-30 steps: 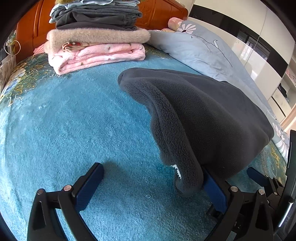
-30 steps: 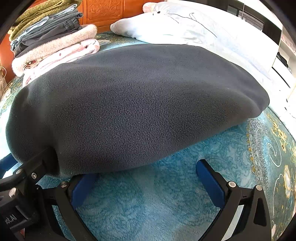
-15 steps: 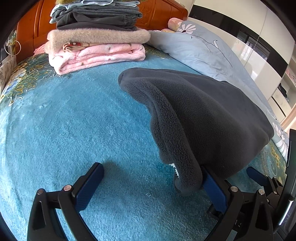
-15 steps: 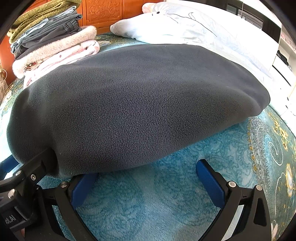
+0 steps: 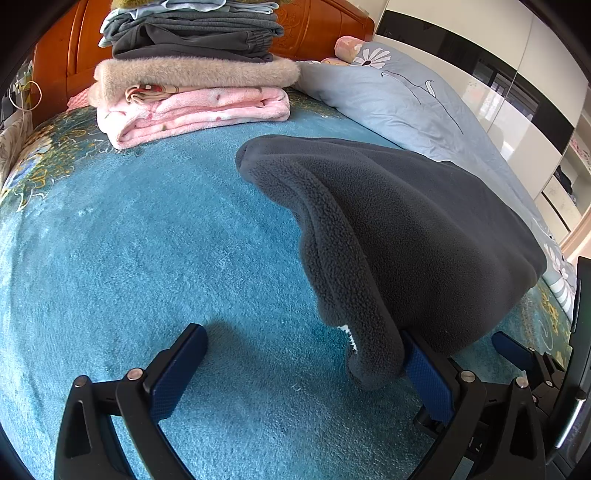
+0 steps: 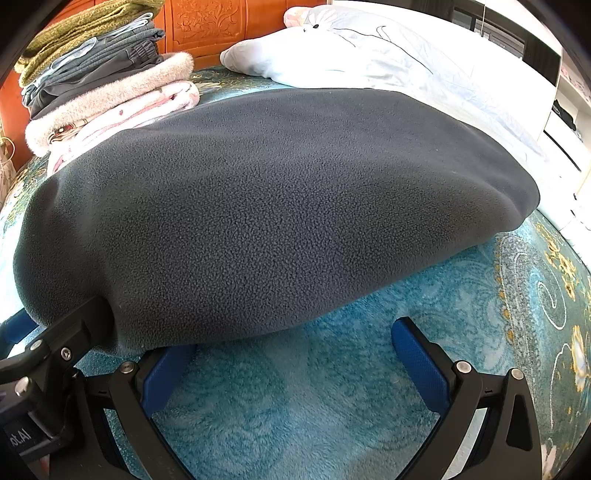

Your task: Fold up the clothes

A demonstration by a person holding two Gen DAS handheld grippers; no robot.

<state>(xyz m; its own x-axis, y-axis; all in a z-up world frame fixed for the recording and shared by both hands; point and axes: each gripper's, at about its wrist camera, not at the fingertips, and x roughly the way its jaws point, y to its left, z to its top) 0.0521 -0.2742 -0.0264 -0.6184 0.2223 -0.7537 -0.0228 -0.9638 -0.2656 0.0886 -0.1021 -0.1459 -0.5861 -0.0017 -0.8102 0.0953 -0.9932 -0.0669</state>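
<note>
Two grippers stand with their blue pads spread wide, low over the teal bed cover (image 5: 155, 236): the left gripper (image 5: 303, 362) and the right gripper (image 6: 291, 354), neither clamping anything. The folded dark grey fleece (image 6: 280, 206) lies on the cover, its thick near corner draped over the left gripper's right pad, seemingly resting there. Its far edge hides part of the stack of folded clothes (image 5: 192, 81) by the wooden headboard (image 6: 207, 26).
</note>
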